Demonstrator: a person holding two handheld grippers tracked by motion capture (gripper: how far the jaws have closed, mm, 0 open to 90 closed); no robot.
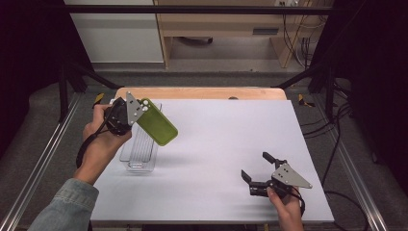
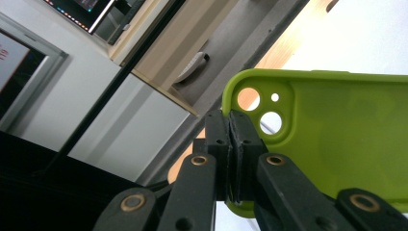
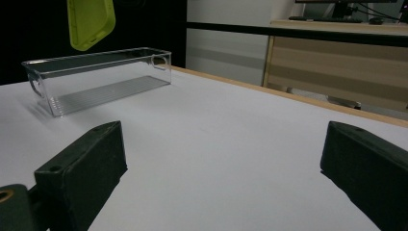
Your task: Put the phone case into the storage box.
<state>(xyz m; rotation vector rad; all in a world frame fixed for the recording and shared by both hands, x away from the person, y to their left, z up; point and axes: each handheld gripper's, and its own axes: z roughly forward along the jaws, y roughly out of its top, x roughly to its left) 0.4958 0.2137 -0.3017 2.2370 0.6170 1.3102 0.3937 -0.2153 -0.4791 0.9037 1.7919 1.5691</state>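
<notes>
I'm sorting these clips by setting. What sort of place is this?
Probably a lab or recording workshop, not a home. A white table stands between dark curtains and metal rails, cables trail over the floor, and a hand-held left gripper holds a green phone case above a clear bin.

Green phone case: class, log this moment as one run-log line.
left gripper: shut on green phone case, held above clear bin | right gripper: open, empty, near table

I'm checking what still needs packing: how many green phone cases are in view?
1. The green phone case hangs in the air above the clear plastic bin at the table's left, pinched at its camera-hole end by the left tongs. None shows inside the bin.
</notes>
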